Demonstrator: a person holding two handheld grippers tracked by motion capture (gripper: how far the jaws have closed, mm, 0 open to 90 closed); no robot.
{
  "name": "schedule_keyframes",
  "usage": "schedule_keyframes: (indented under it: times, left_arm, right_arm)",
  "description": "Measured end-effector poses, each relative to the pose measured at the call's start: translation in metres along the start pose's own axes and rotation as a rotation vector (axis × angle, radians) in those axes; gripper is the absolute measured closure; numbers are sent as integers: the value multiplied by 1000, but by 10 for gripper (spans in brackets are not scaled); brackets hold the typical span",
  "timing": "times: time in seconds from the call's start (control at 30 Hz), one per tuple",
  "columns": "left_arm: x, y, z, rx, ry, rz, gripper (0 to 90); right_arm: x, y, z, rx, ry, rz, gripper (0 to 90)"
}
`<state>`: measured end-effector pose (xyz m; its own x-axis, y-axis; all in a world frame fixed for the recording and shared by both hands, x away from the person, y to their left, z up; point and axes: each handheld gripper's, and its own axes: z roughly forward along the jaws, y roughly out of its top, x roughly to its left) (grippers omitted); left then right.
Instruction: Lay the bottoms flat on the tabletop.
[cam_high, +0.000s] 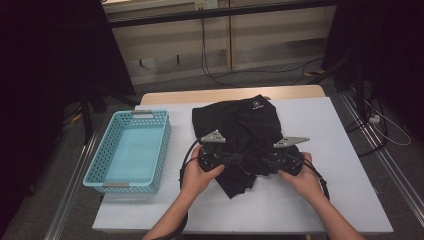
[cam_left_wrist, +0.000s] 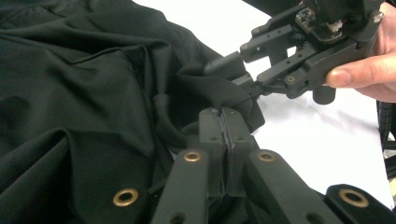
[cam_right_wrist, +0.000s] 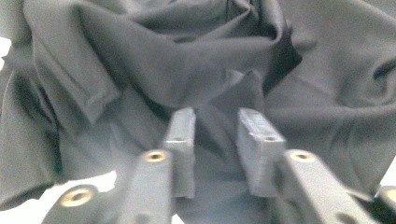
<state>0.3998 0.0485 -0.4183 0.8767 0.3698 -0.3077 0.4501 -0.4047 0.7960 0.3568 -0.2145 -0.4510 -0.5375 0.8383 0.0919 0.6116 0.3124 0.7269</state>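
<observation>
A white desk (cam_high: 320, 200) in a dim room with a grey floor.
A crumpled black cloth garment (cam_high: 240, 130) lies mid-desk, and a light blue plastic basket (cam_high: 112, 145) sits near the left edge. The left hand-held gripper (cam_left_wrist: 224, 114) is pinched tight on the cloth. The right hand-held gripper (cam_right_wrist: 215, 126) is a little open around a fold.

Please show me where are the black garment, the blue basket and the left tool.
black garment (cam_high: 240, 120): high view, upper flat part.
blue basket (cam_high: 95, 167): high view, left wall.
left tool (cam_left_wrist: 224, 114): left gripper view, closed jaw tips.
</observation>
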Motion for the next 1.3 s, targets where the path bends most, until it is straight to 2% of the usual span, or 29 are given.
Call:
schedule_keyframes:
  times: [0.07, 0.13, 0.27, 0.5, 0.73, 0.8, 0.97, 1.1, 1.13, 1.2, 1.3]
  left_arm:
    - [0, 1, -2, -4, 0, -1, 883]
    - [0, 2, -3, -10, -1, -1, 883]
    - [0, 2, -4, -20, 0, -6, 882]
    - [3, 3, -10, -40, 3, -18, 880]
    - [5, 3, -13, -53, -13, -40, 880]
    - [5, 2, -13, -48, -18, -42, 880]
    - [5, -2, -10, -35, -24, -52, 880]
    - [6, -6, -7, -18, -20, -54, 848]
    - [6, -7, -7, -16, -17, -56, 809]
    - [6, -9, -7, -10, -11, -53, 791]
    - [7, -10, -9, -2, 3, -49, 732]
  right_arm:
    - [-3, -1, -4, -11, 0, 5, 851]
    - [-7, -2, -10, -20, 15, 6, 900]
    - [-11, -5, -19, -28, 19, 16, 900]
    - [-19, -9, -47, -86, 20, 28, 900]
    - [-28, -13, -75, -131, 10, 40, 900]
    - [-28, -16, -83, -133, 2, 27, 900]
    - [-37, -33, -100, -126, -21, 42, 900]
    - [-44, -47, -106, -125, -18, 70, 900]
    - [-43, -48, -106, -128, -12, 68, 900]
    - [-39, -46, -102, -126, 4, 59, 900]
    - [-30, -42, -91, -115, 22, 38, 811]
